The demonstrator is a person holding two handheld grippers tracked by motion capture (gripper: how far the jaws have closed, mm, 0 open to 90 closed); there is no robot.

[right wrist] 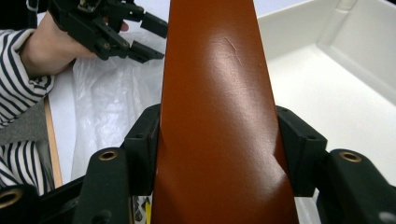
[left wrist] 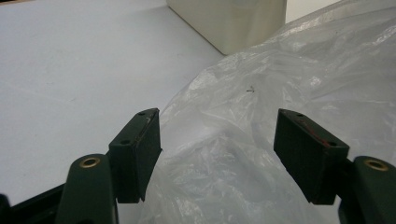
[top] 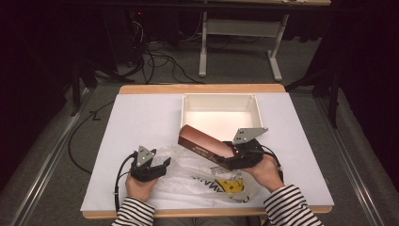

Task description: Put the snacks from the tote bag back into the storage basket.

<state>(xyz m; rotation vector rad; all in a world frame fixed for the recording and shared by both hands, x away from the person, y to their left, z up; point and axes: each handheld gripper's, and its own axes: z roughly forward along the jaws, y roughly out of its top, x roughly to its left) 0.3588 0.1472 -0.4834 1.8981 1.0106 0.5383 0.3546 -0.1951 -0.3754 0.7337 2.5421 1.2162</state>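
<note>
A brown box [top: 204, 142] is held clamped by the right gripper [top: 235, 155] just before the white bin [top: 221, 96], judged ready for placing inside; the left gripper [top: 157, 167] is spread wide over the plastic bag [top: 197, 176].

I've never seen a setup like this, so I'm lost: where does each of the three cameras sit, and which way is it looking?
High view: above the person's side, looking forward and down on the table; striped sleeves, both hands show.
Left gripper view: rides the left gripper, looking along its open jaws over the plastic bag.
Right gripper view: rides the right gripper, clamped on the brown box, facing the white tray.
Shared: all show bag and tray.
</note>
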